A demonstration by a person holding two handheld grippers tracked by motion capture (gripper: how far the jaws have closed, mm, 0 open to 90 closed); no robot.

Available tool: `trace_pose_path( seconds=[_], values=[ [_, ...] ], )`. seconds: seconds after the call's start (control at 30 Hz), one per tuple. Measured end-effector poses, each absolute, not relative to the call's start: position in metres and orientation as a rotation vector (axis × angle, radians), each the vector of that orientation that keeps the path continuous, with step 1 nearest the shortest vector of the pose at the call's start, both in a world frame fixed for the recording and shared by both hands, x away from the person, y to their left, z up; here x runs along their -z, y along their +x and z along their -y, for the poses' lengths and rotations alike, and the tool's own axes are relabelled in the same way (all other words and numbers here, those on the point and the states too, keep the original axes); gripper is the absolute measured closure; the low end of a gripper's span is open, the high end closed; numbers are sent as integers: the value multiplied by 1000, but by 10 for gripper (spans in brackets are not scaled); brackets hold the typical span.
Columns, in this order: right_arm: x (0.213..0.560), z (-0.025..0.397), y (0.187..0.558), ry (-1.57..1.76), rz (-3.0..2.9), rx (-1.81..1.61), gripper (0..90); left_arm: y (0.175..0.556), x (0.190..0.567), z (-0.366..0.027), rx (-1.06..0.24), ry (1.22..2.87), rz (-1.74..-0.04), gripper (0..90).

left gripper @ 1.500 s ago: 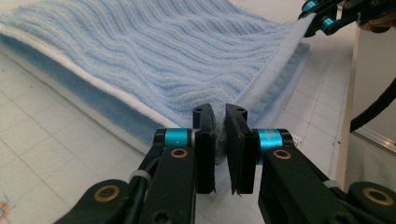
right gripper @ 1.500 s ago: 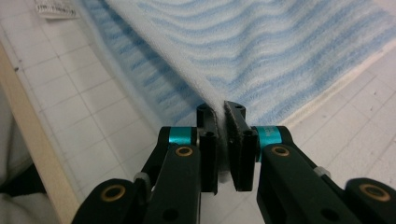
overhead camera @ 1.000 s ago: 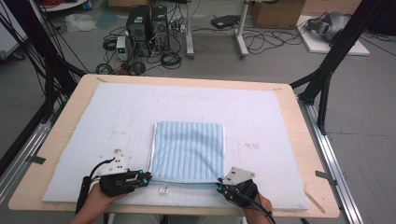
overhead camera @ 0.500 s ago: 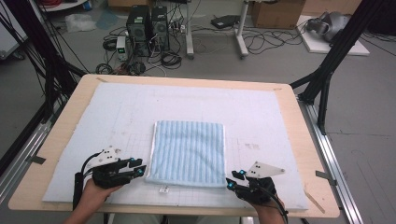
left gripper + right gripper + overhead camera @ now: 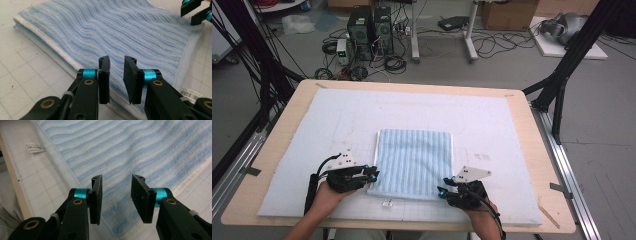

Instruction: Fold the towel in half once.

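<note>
A folded light-blue striped towel (image 5: 414, 162) lies flat in the middle of the white gridded mat (image 5: 337, 125). My left gripper (image 5: 373, 173) sits at the towel's near left corner, jaws open. In the left gripper view the left gripper (image 5: 116, 60) hovers just over the towel (image 5: 112, 30) by its white hem. My right gripper (image 5: 443, 190) is at the near right corner. In the right gripper view the right gripper (image 5: 116, 178) stands open above the towel (image 5: 125, 147), with nothing pinched.
A small barcode label (image 5: 387, 202) lies on the mat just in front of the towel. The wooden table edge (image 5: 402, 227) runs close behind my hands. Black frame posts (image 5: 562, 80) stand beside the table, and computers and cables (image 5: 372, 30) sit on the floor beyond.
Both grippers moved inward from beside the towel to its two near corners. The towel has not moved.
</note>
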State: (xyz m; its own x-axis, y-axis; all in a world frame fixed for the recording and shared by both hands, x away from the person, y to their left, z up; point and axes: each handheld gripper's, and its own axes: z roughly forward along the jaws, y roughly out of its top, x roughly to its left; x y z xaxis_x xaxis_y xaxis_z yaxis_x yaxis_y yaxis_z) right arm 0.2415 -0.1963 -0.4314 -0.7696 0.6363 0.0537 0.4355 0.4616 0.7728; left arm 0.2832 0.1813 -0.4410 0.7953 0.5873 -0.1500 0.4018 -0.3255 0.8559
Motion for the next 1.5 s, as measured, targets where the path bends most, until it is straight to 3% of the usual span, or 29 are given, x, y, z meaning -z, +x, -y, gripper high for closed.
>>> trace_pose_path(
  seconds=[0.6, 0.83, 0.9, 1.0, 1.23, 1.5],
  values=[
    [435, 205, 277, 954, -2462, -1175, 548, 312, 447, -174, -240, 2082, -816, 779],
    [429, 216, 293, 1001, -2363, -1194, 569, 328, 435, -179, -253, 1979, -825, 694],
    [429, 217, 301, 1011, -2361, -1209, 536, 335, 434, -179, -261, 1941, -825, 622],
    [429, 217, 316, 1045, -2350, -1213, 530, 352, 431, -179, -286, 1918, -812, 587],
    [424, 208, 359, 1023, -2333, -1194, 678, 389, 430, -169, -286, 1892, -898, 675],
    [437, 199, 397, 1088, -2378, -1134, 698, 419, 447, -163, -327, 1935, -1008, 735]
  ],
)
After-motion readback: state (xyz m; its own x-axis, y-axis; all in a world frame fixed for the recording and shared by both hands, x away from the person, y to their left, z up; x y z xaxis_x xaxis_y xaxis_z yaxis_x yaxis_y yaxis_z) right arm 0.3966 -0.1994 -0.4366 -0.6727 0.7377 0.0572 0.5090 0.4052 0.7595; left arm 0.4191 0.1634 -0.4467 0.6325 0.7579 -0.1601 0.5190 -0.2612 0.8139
